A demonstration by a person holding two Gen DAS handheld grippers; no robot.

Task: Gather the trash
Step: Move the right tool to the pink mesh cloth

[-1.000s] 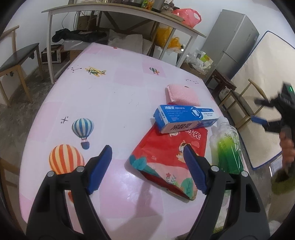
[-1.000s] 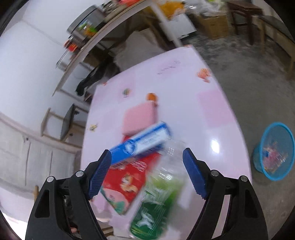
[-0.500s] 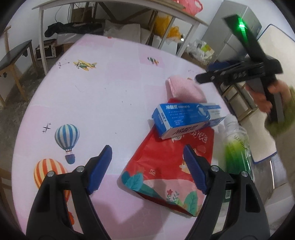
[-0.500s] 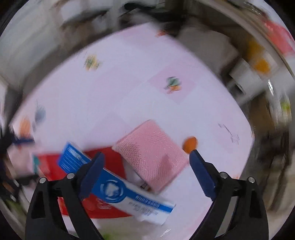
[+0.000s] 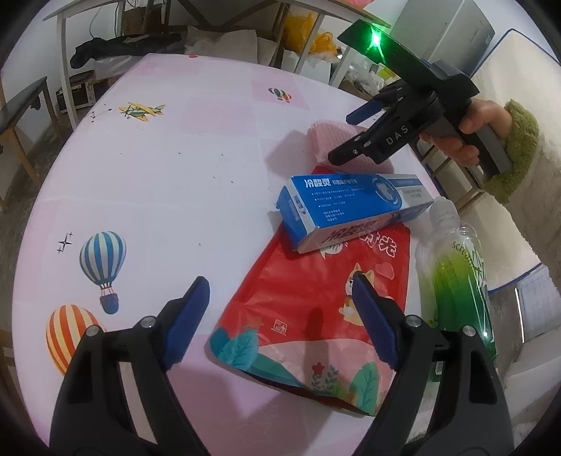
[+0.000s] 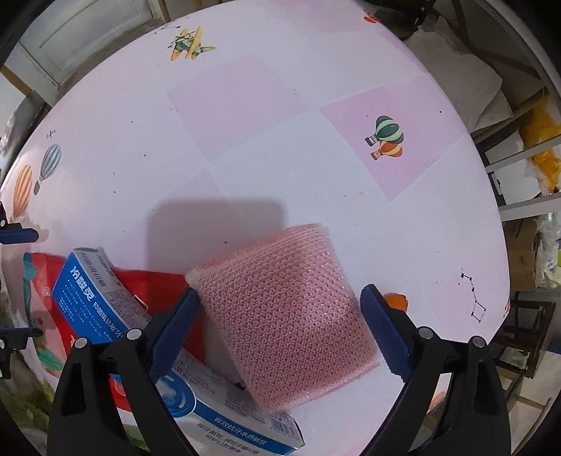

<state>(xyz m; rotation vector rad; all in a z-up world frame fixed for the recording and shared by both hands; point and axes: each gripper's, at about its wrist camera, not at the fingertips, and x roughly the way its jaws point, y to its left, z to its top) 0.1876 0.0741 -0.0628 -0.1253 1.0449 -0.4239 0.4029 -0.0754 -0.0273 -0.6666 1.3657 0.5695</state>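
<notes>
A pink mesh pad (image 6: 287,315) lies on the pink table (image 6: 263,147); it also shows in the left wrist view (image 5: 324,135). My right gripper (image 6: 278,308) is open, its fingers on either side of the pad, just above it. A blue toothpaste box (image 5: 350,207) rests on a red snack bag (image 5: 315,301), with a green plastic bottle (image 5: 455,280) lying to their right. My left gripper (image 5: 280,301) is open above the near end of the red bag. The right gripper (image 5: 343,136) shows in the left wrist view over the pad.
A white-framed bench table (image 5: 175,21) with clutter stands beyond the table. A grey fridge (image 5: 452,28) is at the back right. A dark stool (image 5: 21,105) is at the left. The table edge runs close to the bottle on the right.
My right gripper swung in from the right and came down over the pink pad. My left gripper moved forward toward the red bag.
</notes>
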